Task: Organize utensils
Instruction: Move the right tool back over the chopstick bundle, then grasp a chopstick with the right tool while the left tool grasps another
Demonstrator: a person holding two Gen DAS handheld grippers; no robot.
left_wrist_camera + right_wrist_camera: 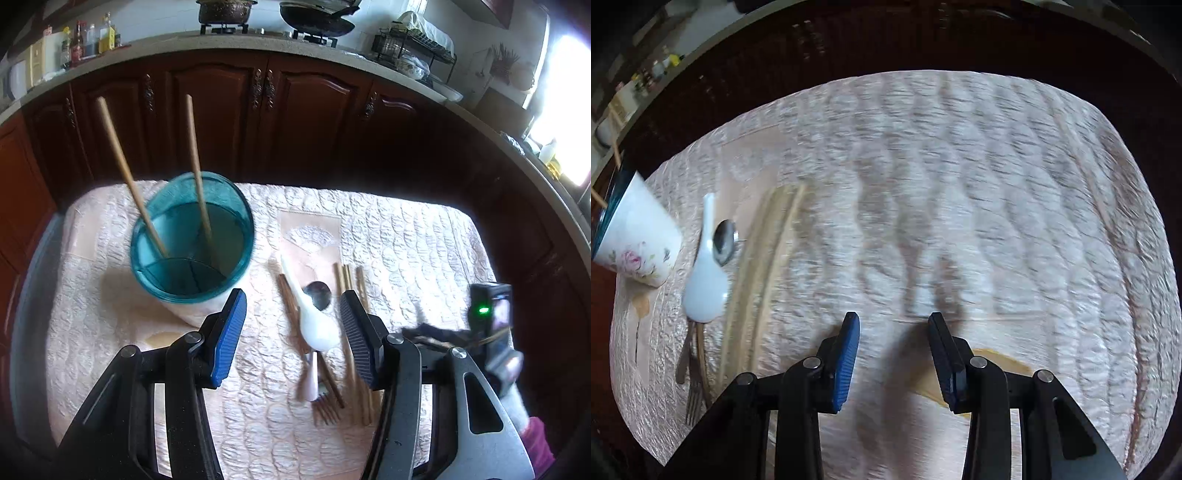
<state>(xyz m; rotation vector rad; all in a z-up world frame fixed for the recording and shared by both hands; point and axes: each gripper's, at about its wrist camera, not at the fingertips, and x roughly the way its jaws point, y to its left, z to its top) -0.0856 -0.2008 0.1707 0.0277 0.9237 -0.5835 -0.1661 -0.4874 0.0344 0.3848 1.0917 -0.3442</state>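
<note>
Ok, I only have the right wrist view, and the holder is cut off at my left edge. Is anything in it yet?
Observer: Yes, two chopsticks stand tilted in the holder.
Operator: Is the inside one open well?
Observer: No, dividers split its teal inside into compartments. I cannot tell which ones hold the sticks.
Operator: And where are the left tongs?
Observer: The left tongs are open and empty, with the white spoon showing between their jaws.
</note>
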